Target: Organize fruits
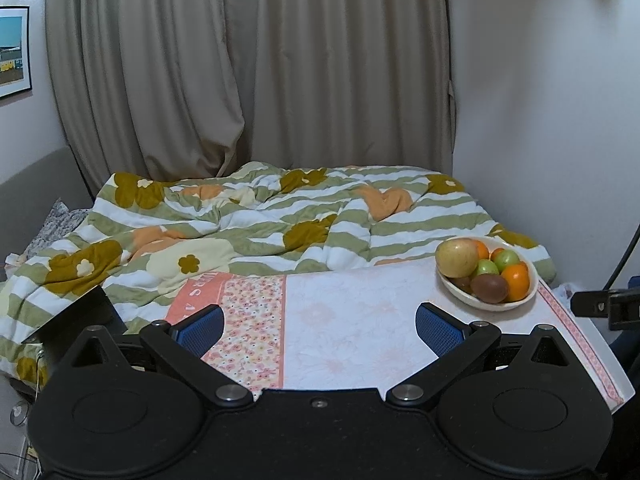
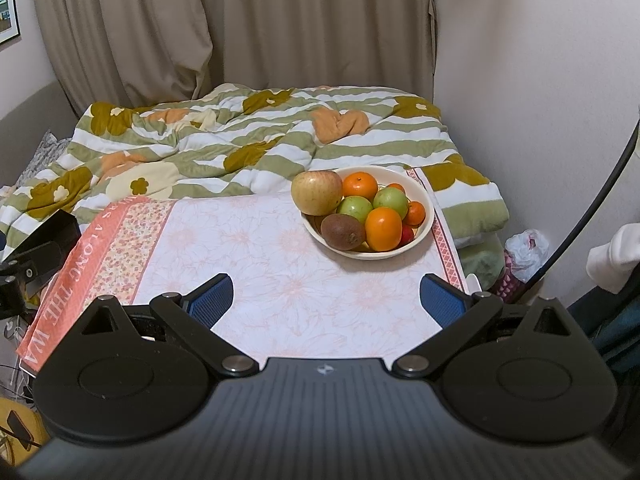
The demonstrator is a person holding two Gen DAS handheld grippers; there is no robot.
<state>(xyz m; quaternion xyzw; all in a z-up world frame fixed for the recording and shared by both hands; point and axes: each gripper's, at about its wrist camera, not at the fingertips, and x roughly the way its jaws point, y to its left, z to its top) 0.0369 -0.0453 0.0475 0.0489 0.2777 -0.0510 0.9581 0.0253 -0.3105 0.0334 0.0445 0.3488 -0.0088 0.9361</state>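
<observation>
A cream bowl (image 2: 427, 216) stands at the far right of a table with a pink floral cloth (image 2: 260, 264). It holds a large yellow-red apple (image 2: 316, 192), a brown kiwi (image 2: 342, 231), oranges (image 2: 383, 228), green fruits (image 2: 354, 207) and a small red fruit (image 2: 407, 235). The bowl also shows in the left wrist view (image 1: 480, 302), far right. My right gripper (image 2: 326, 300) is open and empty, above the cloth in front of the bowl. My left gripper (image 1: 320, 328) is open and empty, over the cloth to the left of the bowl.
A bed with a striped flower quilt (image 2: 224, 140) lies behind the table, with beige curtains (image 2: 240, 20) beyond. A white wall (image 2: 540, 80) is at the right. A plastic bag (image 2: 526, 254) lies on the floor right of the table. A black cable (image 2: 592, 208) crosses at the right.
</observation>
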